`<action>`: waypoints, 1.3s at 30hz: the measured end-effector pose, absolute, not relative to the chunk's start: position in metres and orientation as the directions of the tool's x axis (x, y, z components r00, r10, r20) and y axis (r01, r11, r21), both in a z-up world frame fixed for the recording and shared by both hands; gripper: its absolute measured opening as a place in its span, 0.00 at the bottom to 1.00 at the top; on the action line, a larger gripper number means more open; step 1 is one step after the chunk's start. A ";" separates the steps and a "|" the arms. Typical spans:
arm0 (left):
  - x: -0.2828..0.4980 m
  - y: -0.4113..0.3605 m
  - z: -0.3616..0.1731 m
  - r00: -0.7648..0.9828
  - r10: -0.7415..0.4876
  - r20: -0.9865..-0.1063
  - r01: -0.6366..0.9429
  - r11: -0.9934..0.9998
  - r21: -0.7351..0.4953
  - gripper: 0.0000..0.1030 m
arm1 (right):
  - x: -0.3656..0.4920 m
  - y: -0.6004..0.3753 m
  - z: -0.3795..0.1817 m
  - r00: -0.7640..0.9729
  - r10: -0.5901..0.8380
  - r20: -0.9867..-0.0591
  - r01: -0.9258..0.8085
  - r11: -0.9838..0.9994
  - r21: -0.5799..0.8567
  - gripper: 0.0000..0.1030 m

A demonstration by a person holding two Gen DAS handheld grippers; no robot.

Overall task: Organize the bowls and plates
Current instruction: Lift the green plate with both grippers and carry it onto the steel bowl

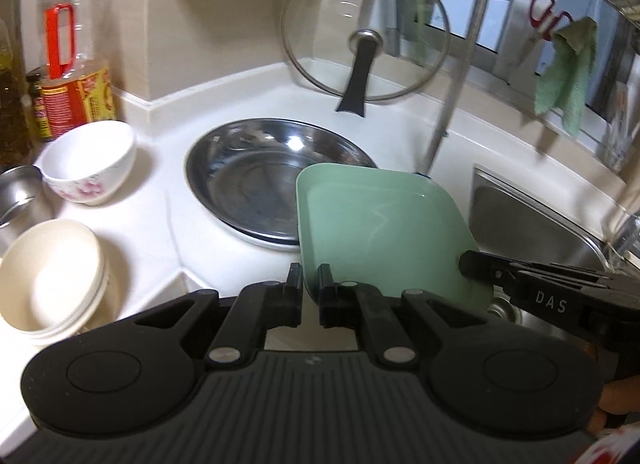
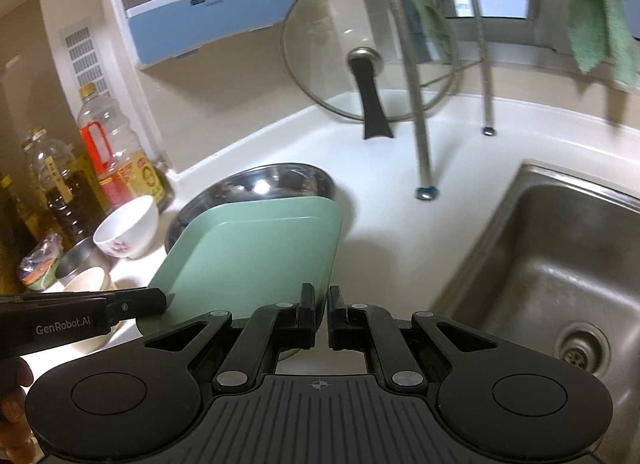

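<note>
From the left wrist camera, the left gripper (image 1: 310,284) was clamped on the near left corner of a square green plate (image 1: 380,232), held tilted above the white counter (image 1: 160,232). The right gripper (image 1: 466,262) entered from 3 o'clock, pinching the plate's right edge. At 12 o'clock sat a steel pan (image 1: 260,179); a floral bowl (image 1: 88,161) lay at 10 o'clock, stacked cream bowls (image 1: 52,280) at 9 o'clock.

From the right wrist camera, the right gripper (image 2: 322,304) was closed on the green plate's (image 2: 256,256) near right corner. The left gripper (image 2: 164,300) gripped the plate's left edge from 9 o'clock. The sink (image 2: 540,284) lay at 3 o'clock, a glass lid (image 2: 360,43) at 12 o'clock.
</note>
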State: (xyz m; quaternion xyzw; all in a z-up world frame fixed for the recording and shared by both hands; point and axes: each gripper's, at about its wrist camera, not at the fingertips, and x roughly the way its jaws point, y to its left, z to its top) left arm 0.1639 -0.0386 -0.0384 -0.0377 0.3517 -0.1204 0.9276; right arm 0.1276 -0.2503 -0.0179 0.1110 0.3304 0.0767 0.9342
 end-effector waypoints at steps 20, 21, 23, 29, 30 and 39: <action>0.233 0.002 -0.032 0.746 -0.190 -0.638 0.136 0.982 -0.133 0.06 | 0.210 -0.209 -0.023 0.761 0.260 -0.595 -0.140 0.960 0.241 0.06; 0.236 0.004 -0.033 0.745 -0.189 -0.640 0.135 0.982 -0.133 0.06 | 0.214 -0.208 -0.024 0.760 0.259 -0.596 -0.139 0.961 0.241 0.06; 0.244 0.005 -0.034 0.740 -0.188 -0.646 0.134 0.982 -0.132 0.06 | 0.222 -0.206 -0.025 0.756 0.257 -0.601 -0.136 0.961 0.240 0.06; 0.266 0.006 -0.039 0.721 -0.187 -0.667 0.138 0.982 -0.127 0.06 | 0.243 -0.202 -0.031 0.744 0.240 -0.624 -0.116 0.966 0.233 0.06; 0.269 0.005 -0.040 0.719 -0.189 -0.669 0.141 0.982 -0.126 0.06 | 0.246 -0.202 -0.033 0.741 0.237 -0.629 -0.112 0.966 0.232 0.06; 0.292 0.003 -0.052 0.683 -0.197 -0.703 0.154 0.980 -0.125 0.06 | 0.269 -0.204 -0.045 0.706 0.211 -0.675 -0.074 0.971 0.227 0.06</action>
